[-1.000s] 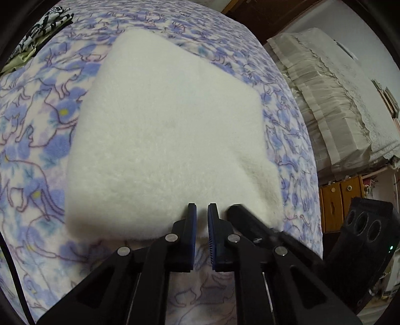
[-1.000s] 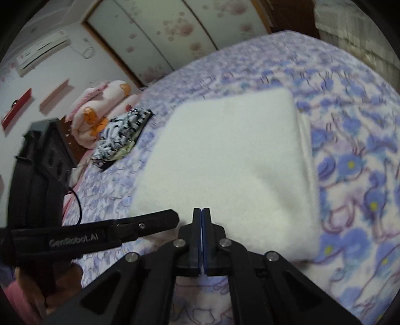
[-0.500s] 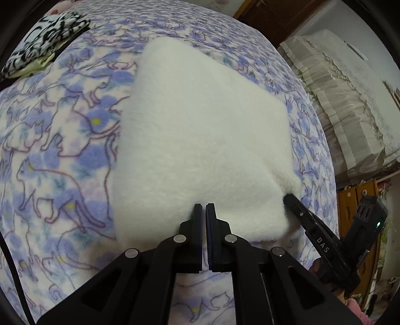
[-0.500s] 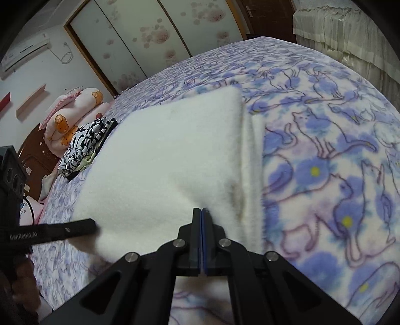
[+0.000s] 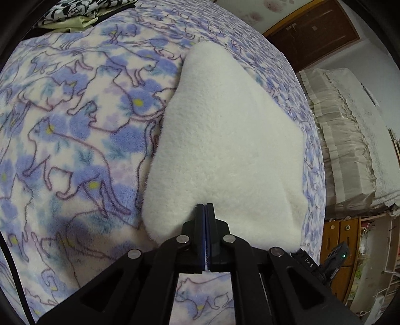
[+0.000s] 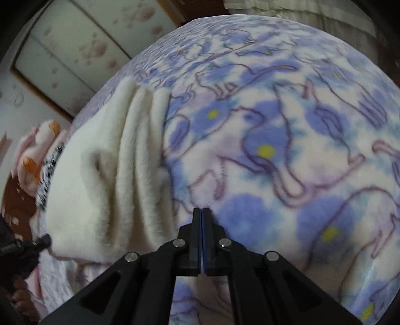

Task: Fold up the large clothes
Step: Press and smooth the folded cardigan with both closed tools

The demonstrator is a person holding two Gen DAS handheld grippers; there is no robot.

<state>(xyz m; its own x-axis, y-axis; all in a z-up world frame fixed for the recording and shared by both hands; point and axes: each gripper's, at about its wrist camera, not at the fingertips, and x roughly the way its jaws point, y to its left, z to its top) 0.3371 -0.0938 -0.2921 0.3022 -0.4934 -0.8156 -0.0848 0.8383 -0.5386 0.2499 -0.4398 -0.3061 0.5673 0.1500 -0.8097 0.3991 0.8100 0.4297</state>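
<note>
A folded white fleece garment (image 5: 225, 150) lies on the cat-print blanket (image 5: 75, 140) of a bed. My left gripper (image 5: 205, 207) is shut, its tips at the garment's near edge, and I see no cloth between the jaws. In the left wrist view a finger of the right gripper (image 5: 308, 261) pokes out by the garment's near right corner. My right gripper (image 6: 201, 210) is shut too, low over the blanket (image 6: 287, 150) just right of the garment (image 6: 107, 180), whose stacked layers show as ridges. The left gripper's tip (image 6: 41, 243) touches the garment's near left corner.
A folded black-and-white patterned cloth (image 5: 82, 10) lies at the bed's far side, beside pink bedding with orange spots (image 6: 32, 150). Flowered wardrobe doors (image 6: 75, 37) stand behind. Right of the bed are a lace-covered piece of furniture (image 5: 350, 140) and wooden drawers (image 5: 337, 232).
The left gripper's small gap has closed and it slid left along the near edge. The right gripper swung right and down, from the garment's near edge to the blanket beside it.
</note>
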